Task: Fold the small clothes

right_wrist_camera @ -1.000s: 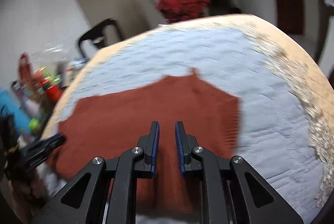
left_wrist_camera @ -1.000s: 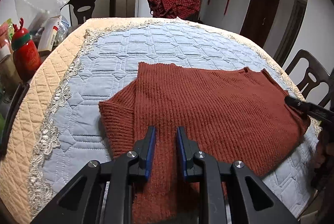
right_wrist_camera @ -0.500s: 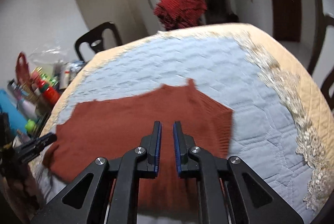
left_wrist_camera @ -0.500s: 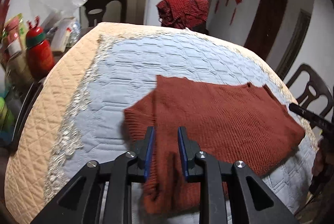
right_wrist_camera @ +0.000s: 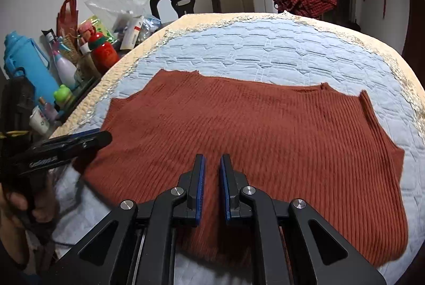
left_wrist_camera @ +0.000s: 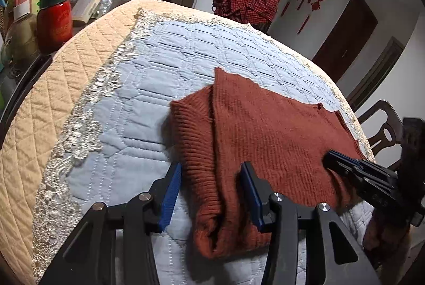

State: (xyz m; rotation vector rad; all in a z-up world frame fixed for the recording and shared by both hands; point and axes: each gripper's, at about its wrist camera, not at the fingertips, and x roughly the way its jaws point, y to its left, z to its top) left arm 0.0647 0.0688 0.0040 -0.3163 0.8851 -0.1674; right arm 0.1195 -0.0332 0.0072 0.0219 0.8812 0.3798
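A rust-red knitted sweater [left_wrist_camera: 279, 131] lies flat on the blue quilted table cover [left_wrist_camera: 159, 59]. Its left side is folded over and shows a ribbed edge. My left gripper [left_wrist_camera: 211, 165] straddles that ribbed edge near the table's front; its jaws are opening and the pads stand clear of the cloth. From the right wrist the sweater [right_wrist_camera: 252, 125] spreads wide. My right gripper [right_wrist_camera: 213, 156] hovers over its near edge, jaws almost together with a narrow gap and nothing pinched. Each view shows the other gripper: the left gripper [right_wrist_camera: 101, 136] and the right gripper [left_wrist_camera: 329, 156].
A red checked garment [left_wrist_camera: 244, 3] hangs over a chair at the far side. Bottles and bags crowd the left side, among them a red antlered bottle [left_wrist_camera: 54, 17] and a blue bottle [right_wrist_camera: 26, 64]. Dark chairs [left_wrist_camera: 382, 125] ring the table. A hand [right_wrist_camera: 16, 205] grips the left tool.
My left gripper has slid left to the sweater's ribbed edge and its jaws have spread wide. My right gripper has swung sideways along the near edge and rolled; its gap narrowed slightly.
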